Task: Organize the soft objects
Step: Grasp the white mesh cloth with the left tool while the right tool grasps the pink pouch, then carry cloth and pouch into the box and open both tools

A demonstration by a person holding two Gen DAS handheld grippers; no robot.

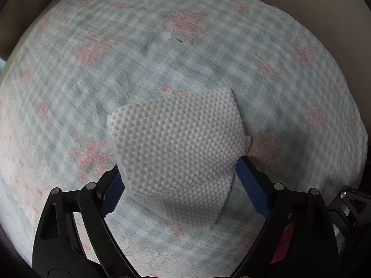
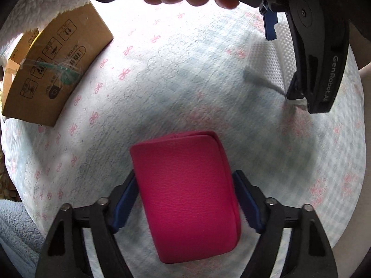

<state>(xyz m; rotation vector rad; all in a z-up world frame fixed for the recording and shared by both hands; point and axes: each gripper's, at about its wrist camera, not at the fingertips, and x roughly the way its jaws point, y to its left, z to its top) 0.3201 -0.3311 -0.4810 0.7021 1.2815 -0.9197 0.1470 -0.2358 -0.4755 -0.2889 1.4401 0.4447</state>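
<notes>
In the left wrist view my left gripper (image 1: pixel 178 173) is shut on a white dimpled cloth (image 1: pixel 176 143), folded and held just above the checked bedspread (image 1: pixel 162 46). In the right wrist view my right gripper (image 2: pixel 185 190) is shut on a soft magenta leather-look pouch (image 2: pixel 185 192), gripped at both sides over the bedspread (image 2: pixel 185 81). The left gripper (image 2: pixel 320 58) also shows at the top right of that view, with the white cloth (image 2: pixel 271 60) under it.
A brown cardboard box (image 2: pixel 53 69) stands on the bed at the far left. A fluffy white blanket (image 2: pixel 34 2) lies behind it, and a grey-blue fleece (image 2: pixel 16 231) at the lower left. The bed's edge curves at the right.
</notes>
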